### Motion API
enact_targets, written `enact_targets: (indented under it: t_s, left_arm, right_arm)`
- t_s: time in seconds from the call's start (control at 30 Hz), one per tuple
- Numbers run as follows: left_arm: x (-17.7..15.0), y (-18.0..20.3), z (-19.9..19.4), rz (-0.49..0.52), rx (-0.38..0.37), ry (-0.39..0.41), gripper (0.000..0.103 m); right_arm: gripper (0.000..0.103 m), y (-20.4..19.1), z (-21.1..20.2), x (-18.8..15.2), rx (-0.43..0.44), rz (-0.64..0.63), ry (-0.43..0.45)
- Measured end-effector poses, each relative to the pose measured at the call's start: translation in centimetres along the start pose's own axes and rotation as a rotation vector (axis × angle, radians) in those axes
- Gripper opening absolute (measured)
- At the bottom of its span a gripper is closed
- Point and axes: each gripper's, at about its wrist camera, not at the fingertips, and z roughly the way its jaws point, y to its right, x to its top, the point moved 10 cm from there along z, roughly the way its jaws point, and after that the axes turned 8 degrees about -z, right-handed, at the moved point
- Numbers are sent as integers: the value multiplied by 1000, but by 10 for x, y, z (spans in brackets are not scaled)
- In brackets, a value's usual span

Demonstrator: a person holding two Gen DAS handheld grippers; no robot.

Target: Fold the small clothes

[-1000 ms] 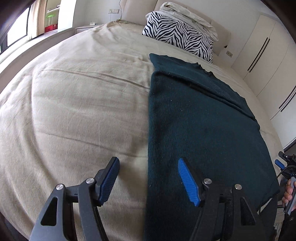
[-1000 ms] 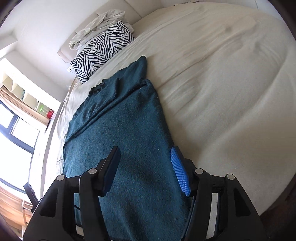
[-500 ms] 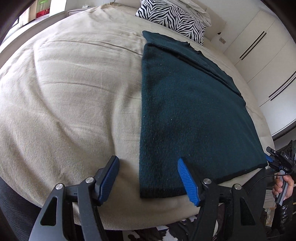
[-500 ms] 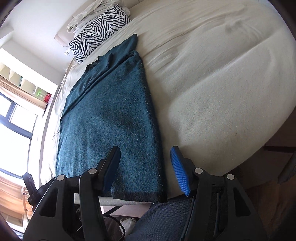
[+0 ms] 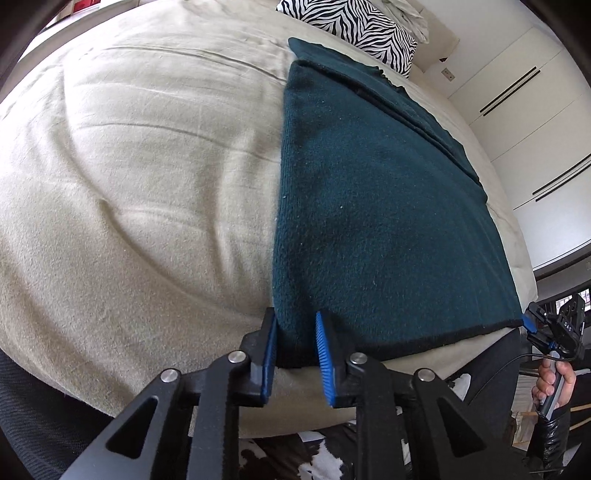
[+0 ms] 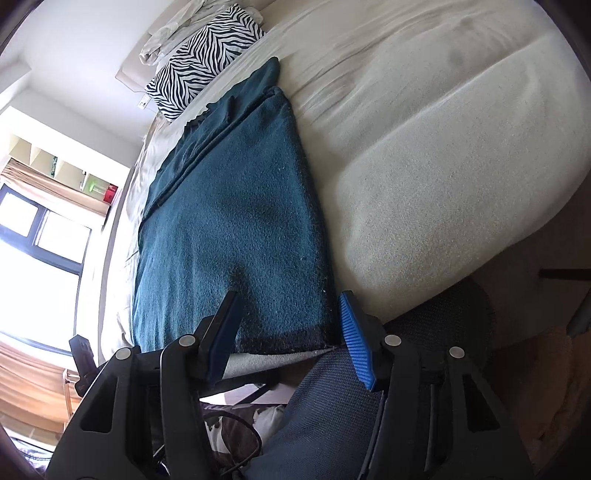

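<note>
Left gripper [image 5: 293, 345] has just been closing, pinching near-left hem corner of teal garment [image 5: 373, 206], long axis running far up bed [image 5: 129, 184]; right gripper [image 6: 288, 328] open astride near-right corner.

The garment [image 5: 376, 206] lies flat on the bed [image 5: 140, 192], its near hem along the bed's near edge; the pillow [image 5: 354, 26] lies beyond its far end, at the head of the bed; the left gripper [image 5: 295, 354] sits at the hem's left corner, the right gripper [image 6: 291, 336] at its right corner; wardrobe doors [image 5: 524, 99] stand right of the bed; a window [image 6: 33, 240] lies left.
</note>
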Motion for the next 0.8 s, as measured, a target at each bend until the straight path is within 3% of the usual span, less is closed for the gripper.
enact_targets:
  t_s: [0.07, 0.43, 0.6, 0.8]
  left_arm:
    - [0, 0, 2, -6, -12, -3, 8]
    - [4, 0, -8, -41, -68, 17, 7]
    - [12, 11, -23, -72, -158, 41, 7]
    - [45, 23, -57, -155, -307, 113, 7]
  right_arm:
    - [48, 2, 0, 0, 1, 4, -7]
    - [9, 9, 1, -2, -1, 28, -17]
    - [7, -6, -7, 9, 41, 9, 21]
    - [7, -25, -17, 44, 156, 43, 113]
